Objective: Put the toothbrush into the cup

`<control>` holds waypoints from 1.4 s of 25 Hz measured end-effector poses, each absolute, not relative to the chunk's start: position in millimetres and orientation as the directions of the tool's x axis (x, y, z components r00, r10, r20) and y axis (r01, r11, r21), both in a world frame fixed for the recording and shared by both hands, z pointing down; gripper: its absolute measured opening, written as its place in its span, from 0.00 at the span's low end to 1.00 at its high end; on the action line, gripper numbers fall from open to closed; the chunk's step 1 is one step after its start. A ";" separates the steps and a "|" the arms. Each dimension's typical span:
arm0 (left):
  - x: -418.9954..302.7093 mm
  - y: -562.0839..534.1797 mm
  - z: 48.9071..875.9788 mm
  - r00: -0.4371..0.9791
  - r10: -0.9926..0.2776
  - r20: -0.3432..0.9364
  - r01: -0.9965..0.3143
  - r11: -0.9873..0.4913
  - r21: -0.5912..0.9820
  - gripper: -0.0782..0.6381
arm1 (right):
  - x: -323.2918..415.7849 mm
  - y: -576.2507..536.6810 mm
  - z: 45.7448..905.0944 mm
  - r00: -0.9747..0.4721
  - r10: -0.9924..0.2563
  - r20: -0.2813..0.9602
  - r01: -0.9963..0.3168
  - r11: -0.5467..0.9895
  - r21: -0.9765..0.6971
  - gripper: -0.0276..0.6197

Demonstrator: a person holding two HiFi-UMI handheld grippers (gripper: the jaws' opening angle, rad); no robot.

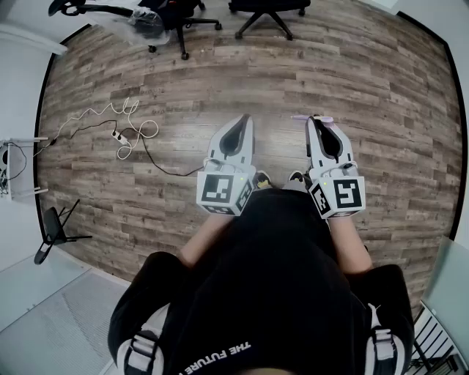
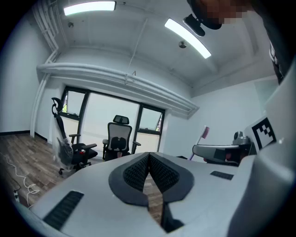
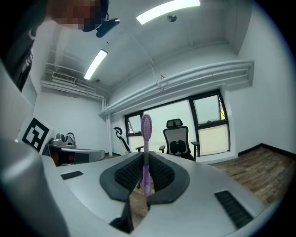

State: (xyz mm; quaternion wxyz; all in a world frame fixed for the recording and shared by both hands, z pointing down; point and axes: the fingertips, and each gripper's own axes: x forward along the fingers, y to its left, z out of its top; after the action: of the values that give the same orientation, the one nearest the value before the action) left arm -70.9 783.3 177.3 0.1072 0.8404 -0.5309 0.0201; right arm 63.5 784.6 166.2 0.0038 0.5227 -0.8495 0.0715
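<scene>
- In the head view the toothbrush (image 1: 299, 117) shows only as a thin purple sliver across the tip of the right hand-held gripper (image 1: 317, 119). Its bristles are too small to make out there.
- In the left gripper view its lower handle is hidden behind that hand-held gripper.
- Two office chairs (image 1: 267, 13) are cut off by the head view's top edge.
- The shoes (image 1: 262, 178) are mostly hidden by the person's torso.
</scene>
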 end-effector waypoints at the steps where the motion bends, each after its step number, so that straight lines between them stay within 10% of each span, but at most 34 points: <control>1: -71.5 781.9 177.0 0.435 -0.888 0.146 -0.897 -0.413 0.159 0.14 | 62.5 783.9 166.4 -0.456 -0.887 0.077 -0.887 0.446 -0.115 0.12; 35: -7.9 678.0 171.8 0.445 -0.879 0.170 -0.894 -0.423 0.149 0.14 | 134.1 693.8 162.2 -0.457 -0.889 0.045 -0.885 0.448 -0.127 0.12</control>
State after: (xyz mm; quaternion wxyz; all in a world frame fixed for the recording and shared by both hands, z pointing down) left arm -7.9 678.0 171.8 0.1089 0.8429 -0.5259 0.0329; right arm 134.1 693.8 162.2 -0.0141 0.5210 -0.8509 0.0660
